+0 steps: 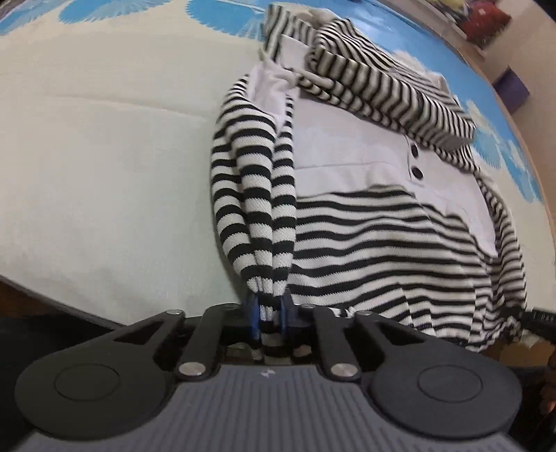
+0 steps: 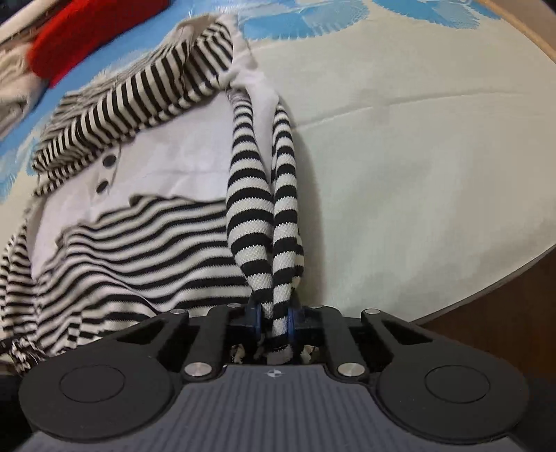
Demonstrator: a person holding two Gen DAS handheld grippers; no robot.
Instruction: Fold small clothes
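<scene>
A small black-and-white striped hooded top (image 1: 375, 236) with a white chest panel and two black buttons lies on the bed; it also shows in the right wrist view (image 2: 146, 236). My left gripper (image 1: 271, 313) is shut on the end of one striped sleeve (image 1: 250, 194), which stretches from the shoulder to the jaws. My right gripper (image 2: 274, 320) is shut on the end of the other striped sleeve (image 2: 264, 194), pulled the same way. The striped hood (image 1: 382, 87) lies bunched at the top of the garment.
The bed has a cream sheet (image 1: 104, 156) with blue flower prints (image 2: 312, 17) at the far side. A red garment (image 2: 87, 34) lies at the back left in the right wrist view. The bed's front edge (image 2: 504, 285) and dark floor lie close by.
</scene>
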